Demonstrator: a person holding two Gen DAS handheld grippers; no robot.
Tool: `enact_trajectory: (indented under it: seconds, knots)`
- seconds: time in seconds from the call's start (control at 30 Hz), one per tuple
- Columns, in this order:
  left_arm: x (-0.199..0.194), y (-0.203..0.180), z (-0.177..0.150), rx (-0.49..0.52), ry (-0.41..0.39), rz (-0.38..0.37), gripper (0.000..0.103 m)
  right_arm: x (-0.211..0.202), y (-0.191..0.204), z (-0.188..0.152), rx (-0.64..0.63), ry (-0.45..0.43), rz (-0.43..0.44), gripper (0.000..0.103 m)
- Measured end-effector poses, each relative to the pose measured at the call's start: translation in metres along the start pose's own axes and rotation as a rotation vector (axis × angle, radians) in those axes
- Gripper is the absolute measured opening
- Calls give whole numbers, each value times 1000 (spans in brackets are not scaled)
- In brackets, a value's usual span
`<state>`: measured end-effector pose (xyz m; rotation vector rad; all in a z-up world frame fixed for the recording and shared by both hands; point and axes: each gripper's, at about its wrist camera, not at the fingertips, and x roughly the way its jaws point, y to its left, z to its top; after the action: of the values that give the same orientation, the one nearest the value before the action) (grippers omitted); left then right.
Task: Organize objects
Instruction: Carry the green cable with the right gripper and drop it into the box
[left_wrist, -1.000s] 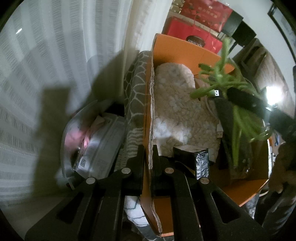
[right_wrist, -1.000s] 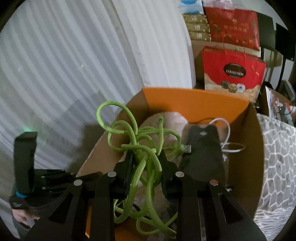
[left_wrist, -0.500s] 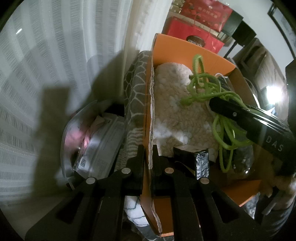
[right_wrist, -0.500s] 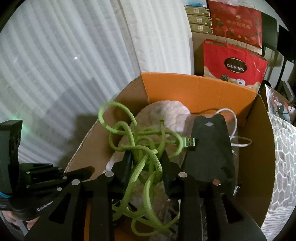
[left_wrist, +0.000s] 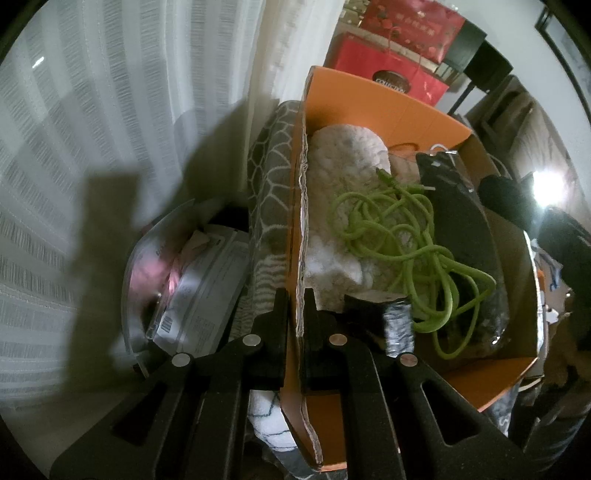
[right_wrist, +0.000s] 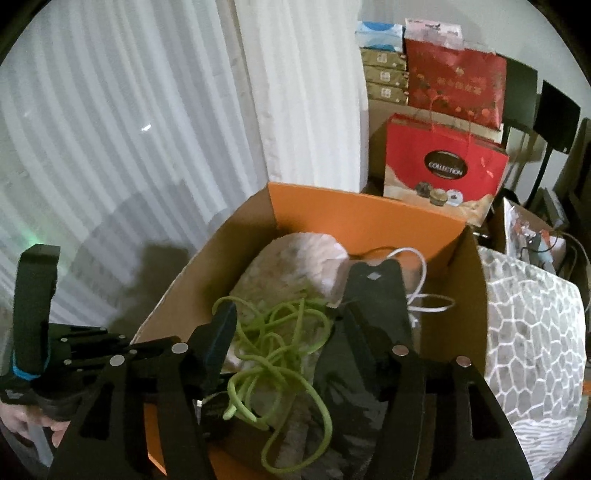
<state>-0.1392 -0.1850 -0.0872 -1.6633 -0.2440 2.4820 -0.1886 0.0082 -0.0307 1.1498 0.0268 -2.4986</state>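
An orange cardboard box (left_wrist: 384, 99) (right_wrist: 362, 218) holds a fluffy white slipper (left_wrist: 343, 162) (right_wrist: 295, 258), a black pouch (left_wrist: 461, 221) (right_wrist: 373, 295) and a white cable (right_wrist: 424, 299). A tangled green cable (left_wrist: 402, 236) (right_wrist: 273, 354) lies loose on the slipper and pouch. My left gripper (left_wrist: 295, 306) is shut on the box's left wall (left_wrist: 299, 236). My right gripper (right_wrist: 284, 332) is open and empty just above the green cable. The left gripper shows at the left of the right wrist view (right_wrist: 74, 354).
A grey patterned cushion (left_wrist: 269, 177) (right_wrist: 532, 325) lies under the box. A clear bag of papers (left_wrist: 192, 273) sits left of it. Red gift bags (right_wrist: 443, 166) and stacked boxes (right_wrist: 384, 74) stand behind. White curtains (right_wrist: 129, 129) hang at the left.
My right gripper opened and let go of the green cable, which dropped into the box, then pulled back. My left gripper kept its hold on the box wall.
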Motion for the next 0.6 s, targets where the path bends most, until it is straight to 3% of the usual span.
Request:
enact_trajectory:
  seconds: [0.33, 0.43, 0.6]
  knots:
    - [-1, 4, -2, 3, -6, 1, 6, -31, -15, -3, 20, -64, -29, 90]
    - [-3, 3, -3, 4, -10, 0, 6, -38, -22, -7, 28, -71, -50, 103]
    - [-6, 2, -4, 5, -17, 1, 6, -46, -32, -14, 35, -79, -85, 102]
